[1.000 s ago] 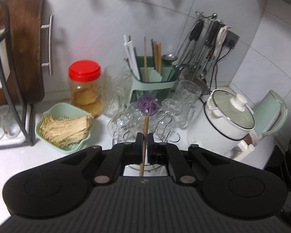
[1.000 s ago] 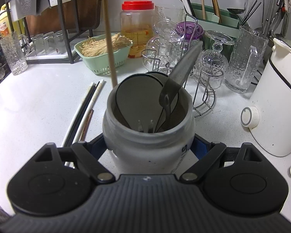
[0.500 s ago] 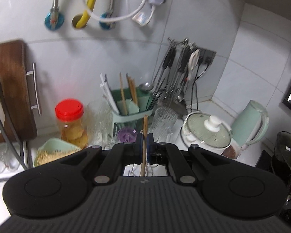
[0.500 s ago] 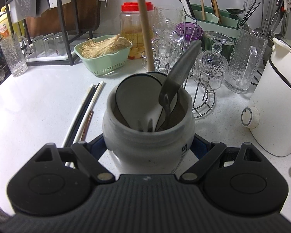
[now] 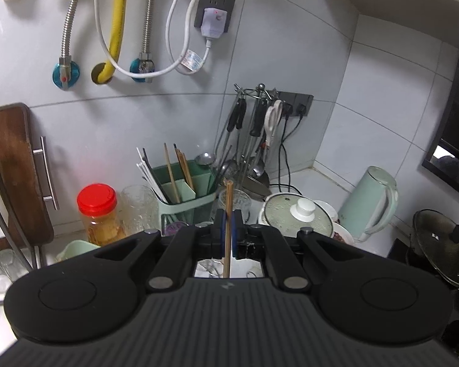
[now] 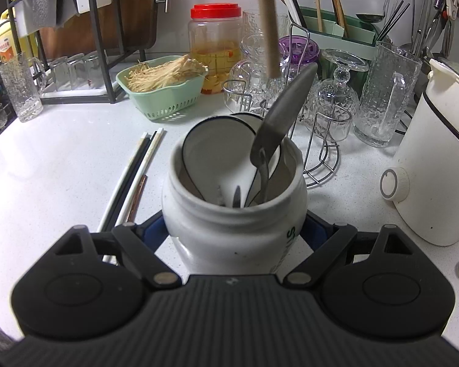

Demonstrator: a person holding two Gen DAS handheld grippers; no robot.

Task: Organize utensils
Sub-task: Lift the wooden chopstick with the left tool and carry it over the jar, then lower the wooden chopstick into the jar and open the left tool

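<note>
My left gripper (image 5: 228, 229) is shut on a wooden chopstick (image 5: 228, 214) and holds it upright, high above the counter. Its lower end (image 6: 267, 30) hangs in the right wrist view, above the white jar (image 6: 234, 229). My right gripper (image 6: 234, 232) is shut on that jar, which stands on the white counter (image 6: 61, 159). The jar holds white spoons (image 6: 217, 156) and a grey-handled utensil (image 6: 283, 122). Several chopsticks (image 6: 134, 174) lie on the counter left of the jar.
A green utensil holder (image 5: 186, 192) with chopsticks stands at the back wall. Nearby are a red-lidded jar (image 6: 215, 49), a green basket of noodles (image 6: 165, 88), glassware on a wire rack (image 6: 327, 98), a glass jug (image 6: 385, 94), a white cooker (image 6: 437, 165) and hanging tools (image 5: 254, 131).
My left gripper has risen and tilted up with the chopstick. In the right wrist view the chopstick's lower end has moved right and up, over the jar. The right gripper has not moved.
</note>
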